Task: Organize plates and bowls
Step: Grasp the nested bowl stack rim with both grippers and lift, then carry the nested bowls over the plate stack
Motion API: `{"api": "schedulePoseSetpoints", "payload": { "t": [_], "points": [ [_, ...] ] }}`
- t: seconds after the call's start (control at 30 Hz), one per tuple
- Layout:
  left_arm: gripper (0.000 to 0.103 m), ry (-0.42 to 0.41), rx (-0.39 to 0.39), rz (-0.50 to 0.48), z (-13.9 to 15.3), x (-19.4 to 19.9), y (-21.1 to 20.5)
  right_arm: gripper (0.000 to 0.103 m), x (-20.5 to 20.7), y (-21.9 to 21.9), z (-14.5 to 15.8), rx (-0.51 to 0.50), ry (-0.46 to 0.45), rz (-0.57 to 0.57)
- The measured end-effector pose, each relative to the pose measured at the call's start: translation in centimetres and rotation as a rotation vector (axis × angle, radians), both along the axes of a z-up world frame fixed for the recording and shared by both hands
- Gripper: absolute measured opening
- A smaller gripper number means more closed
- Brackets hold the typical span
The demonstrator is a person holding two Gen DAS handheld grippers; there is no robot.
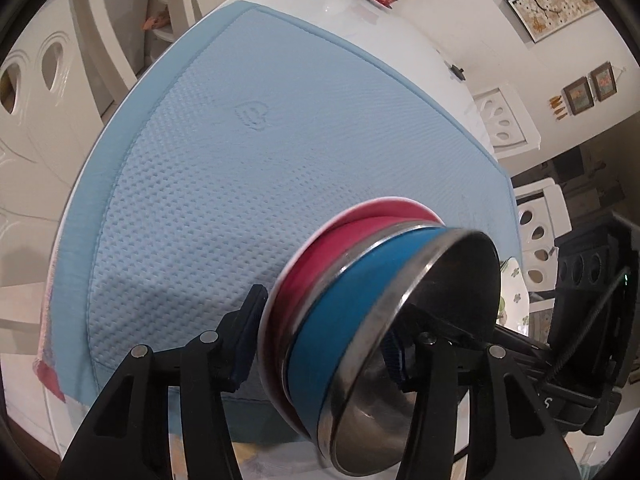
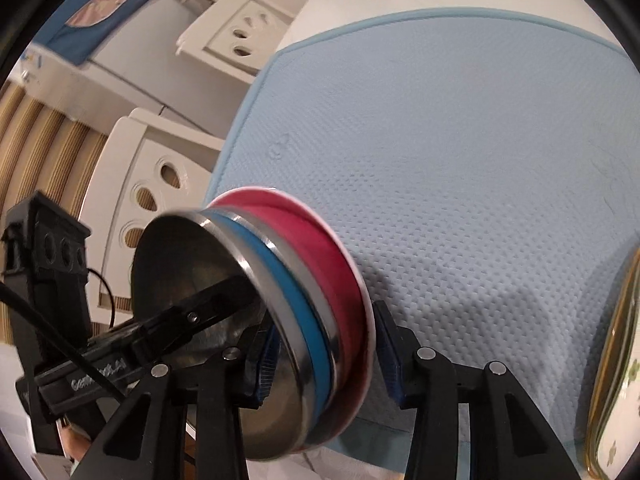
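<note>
Two grippers clamp one nested stack from opposite sides, holding it tipped on edge above the light blue textured mat (image 1: 248, 128) that covers the white table (image 1: 384, 32). The stack is a blue-banded steel bowl (image 1: 348, 320) sitting inside a red-banded steel bowl (image 1: 316, 252), with a pale-rimmed plate (image 1: 272, 312) against the red one's base. From the left wrist camera, the left gripper (image 1: 324, 336) is clenched on the stack, one finger pressed to the plate side and the other reaching into the blue bowl's shiny interior. From the right wrist camera, the right gripper (image 2: 324, 356) grips the same stack likewise, a blue-padded finger on each side. Motion blur softens the bowl rims in both views. A floral plate with a gold rim (image 2: 616, 368) lies at the mat's near edge, apart from the stack. White chairs (image 2: 152, 184) stand beside the table.
</note>
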State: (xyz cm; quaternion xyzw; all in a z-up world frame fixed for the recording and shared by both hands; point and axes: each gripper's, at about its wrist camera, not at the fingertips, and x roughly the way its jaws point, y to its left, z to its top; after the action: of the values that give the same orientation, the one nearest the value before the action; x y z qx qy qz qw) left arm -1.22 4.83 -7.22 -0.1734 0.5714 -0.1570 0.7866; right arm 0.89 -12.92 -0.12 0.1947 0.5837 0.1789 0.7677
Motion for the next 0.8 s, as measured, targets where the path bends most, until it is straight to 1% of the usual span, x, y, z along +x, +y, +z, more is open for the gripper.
{"api": "schedulePoseSetpoints", "payload": {
  "t": [0.07,0.27,0.43,0.53,0.6,0.67,0.7,0.73,0.77,0.8],
  "points": [
    [0.049,-0.001,0.016,-0.001,0.1,0.1,-0.8,0.043,0.0,-0.5,-0.2,0.015,0.024,-0.023],
    [0.049,0.013,-0.009,-0.005,0.3,0.1,-1.1,0.043,-0.2,-2.0,-0.5,0.074,0.069,-0.071],
    [0.049,0.009,0.007,-0.021,0.6,0.4,-2.0,0.043,-0.5,-2.8,0.1,0.066,0.075,-0.092],
    [0.048,0.015,0.011,-0.028,-0.1,0.6,-2.1,0.043,-0.7,-3.4,-0.7,0.082,0.098,-0.112],
    [0.048,0.02,-0.009,-0.014,-0.3,0.7,-1.7,0.043,-0.7,-3.5,-1.2,0.112,0.103,-0.121],
    [0.051,0.037,-0.029,0.002,-0.8,0.8,-1.3,0.043,-0.7,-3.5,-2.0,0.134,0.131,-0.115],
    [0.051,0.05,-0.039,0.01,-1.0,0.9,-1.1,0.047,-0.8,-3.4,-2.6,0.15,0.156,-0.11],
    [0.051,0.064,-0.057,0.015,-1.3,0.9,-0.8,0.054,-0.8,-3.4,-3.1,0.189,0.176,-0.111],
    [0.051,0.074,-0.081,0.024,-1.6,0.9,-0.6,0.054,-1.0,-3.4,-3.5,0.217,0.187,-0.119],
    [0.051,0.081,-0.102,0.035,-1.8,0.9,-0.4,0.054,-1.1,-3.4,-3.6,0.221,0.181,-0.128]
  ]
}}
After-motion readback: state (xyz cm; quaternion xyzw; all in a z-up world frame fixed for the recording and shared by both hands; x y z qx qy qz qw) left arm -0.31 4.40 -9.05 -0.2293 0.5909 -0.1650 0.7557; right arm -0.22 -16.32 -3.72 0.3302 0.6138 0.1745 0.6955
